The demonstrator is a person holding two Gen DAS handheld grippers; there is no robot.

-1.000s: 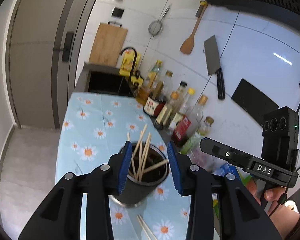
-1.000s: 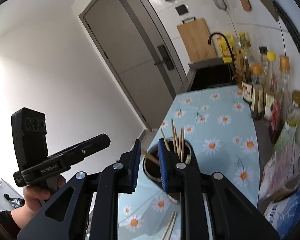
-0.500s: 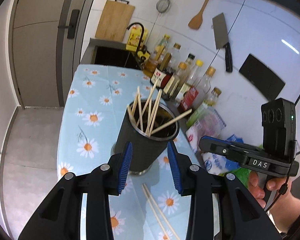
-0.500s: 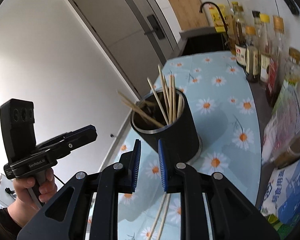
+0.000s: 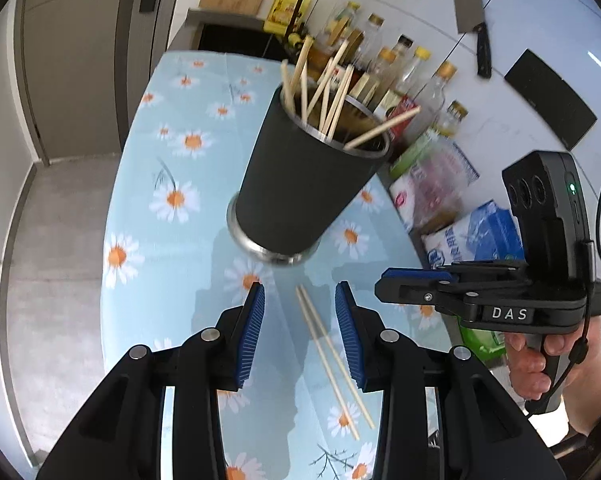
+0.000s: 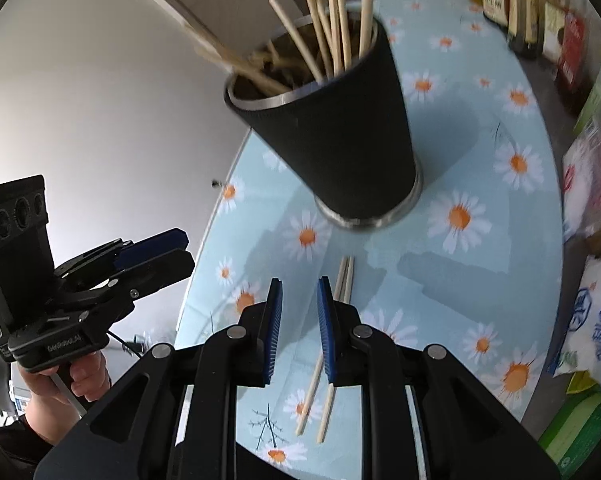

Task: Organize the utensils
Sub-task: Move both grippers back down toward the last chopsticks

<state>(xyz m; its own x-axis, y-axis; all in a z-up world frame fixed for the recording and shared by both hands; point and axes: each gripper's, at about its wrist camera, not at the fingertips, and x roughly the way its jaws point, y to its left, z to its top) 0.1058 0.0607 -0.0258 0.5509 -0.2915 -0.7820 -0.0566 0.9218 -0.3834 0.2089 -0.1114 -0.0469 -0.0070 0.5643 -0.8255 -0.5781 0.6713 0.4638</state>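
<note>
A black utensil cup (image 5: pixel 300 184) with a steel rim stands upright on the daisy-print tablecloth (image 5: pixel 168 264) and holds several wooden chopsticks (image 5: pixel 324 92). A loose pair of chopsticks (image 5: pixel 332 364) lies flat on the cloth in front of the cup. My left gripper (image 5: pixel 300 320) is open and empty, hovering above the far end of the pair. My right gripper (image 6: pixel 298 316) is open and empty just left of the same pair (image 6: pixel 332 344), with the cup (image 6: pixel 340 136) beyond it. Each gripper shows in the other's view, the left (image 6: pixel 156 252) and the right (image 5: pixel 416 280).
Sauce and oil bottles (image 5: pixel 384 68) line the wall behind the cup. Food bags (image 5: pixel 472 232) lie at the right edge of the cloth. A cleaver (image 5: pixel 472 36) and spatula hang on the tiled wall. A sink (image 5: pixel 236 36) sits at the far end. The table's left edge drops to the floor.
Both grippers have dropped lower and pulled back from above the cup. The loose pair of chopsticks now lies between and beside the fingertips.
</note>
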